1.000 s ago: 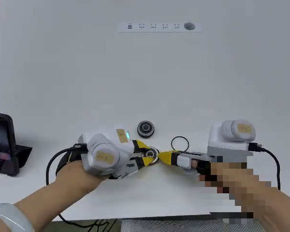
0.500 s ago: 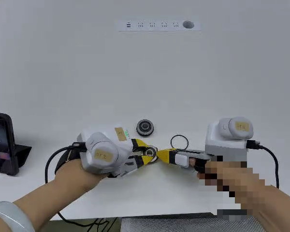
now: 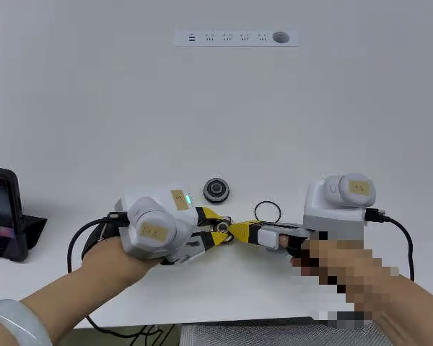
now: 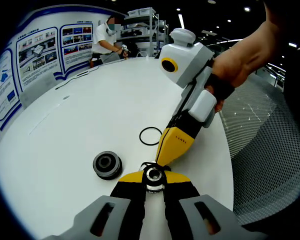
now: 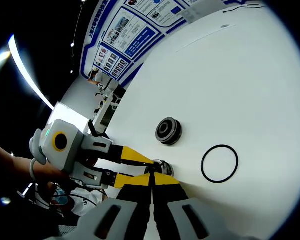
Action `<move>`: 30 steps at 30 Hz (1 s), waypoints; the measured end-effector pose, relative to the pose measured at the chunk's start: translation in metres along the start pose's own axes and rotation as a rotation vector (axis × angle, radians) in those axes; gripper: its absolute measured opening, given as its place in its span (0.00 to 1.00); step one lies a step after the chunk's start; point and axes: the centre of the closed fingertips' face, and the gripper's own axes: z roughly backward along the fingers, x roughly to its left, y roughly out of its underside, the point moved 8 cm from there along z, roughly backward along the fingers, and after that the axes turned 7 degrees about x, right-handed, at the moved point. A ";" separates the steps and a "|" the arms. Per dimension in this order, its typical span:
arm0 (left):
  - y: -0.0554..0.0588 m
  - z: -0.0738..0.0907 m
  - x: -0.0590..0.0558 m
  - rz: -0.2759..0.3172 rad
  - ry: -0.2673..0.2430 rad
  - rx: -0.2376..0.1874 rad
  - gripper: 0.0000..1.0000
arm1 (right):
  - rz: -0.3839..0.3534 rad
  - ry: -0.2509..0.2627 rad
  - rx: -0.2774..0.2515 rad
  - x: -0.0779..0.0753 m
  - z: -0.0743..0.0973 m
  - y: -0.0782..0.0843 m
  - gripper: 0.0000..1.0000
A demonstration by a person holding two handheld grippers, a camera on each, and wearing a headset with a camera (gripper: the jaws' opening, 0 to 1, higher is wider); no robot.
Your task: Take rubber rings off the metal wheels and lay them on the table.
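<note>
My left gripper is shut on a small metal wheel, held just above the white table. In the left gripper view the wheel sits between the yellow jaws. My right gripper comes in from the right, its jaws shut together at the wheel's rim, where a thin black rubber ring loops off the wheel. A second wheel with its black ring lies flat behind. A loose rubber ring lies on the table to its right.
A white power strip lies at the table's far edge. A phone on a stand stands at the left. Black cables trail from both grippers near the front edge.
My right gripper has moved left, and its tips now meet the wheel held by the left gripper. The second wheel and the loose ring lie where they were.
</note>
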 end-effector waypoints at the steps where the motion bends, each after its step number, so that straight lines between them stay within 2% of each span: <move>1: 0.000 0.000 0.000 0.000 0.001 0.000 0.13 | -0.001 -0.001 0.000 0.000 0.000 0.000 0.01; 7: 0.000 0.000 0.000 -0.002 0.002 -0.001 0.13 | 0.000 -0.018 -0.004 0.003 0.001 0.000 0.01; 11: 0.000 0.000 0.000 -0.002 0.001 0.000 0.13 | -0.002 -0.063 -0.016 0.012 0.000 -0.002 0.01; 20: 0.000 0.000 0.000 -0.011 0.000 0.004 0.13 | -0.023 -0.016 -0.029 0.003 0.004 -0.001 0.02; 30: -0.001 0.000 -0.001 -0.018 -0.006 0.008 0.14 | -0.024 0.012 -0.021 0.000 0.003 0.001 0.02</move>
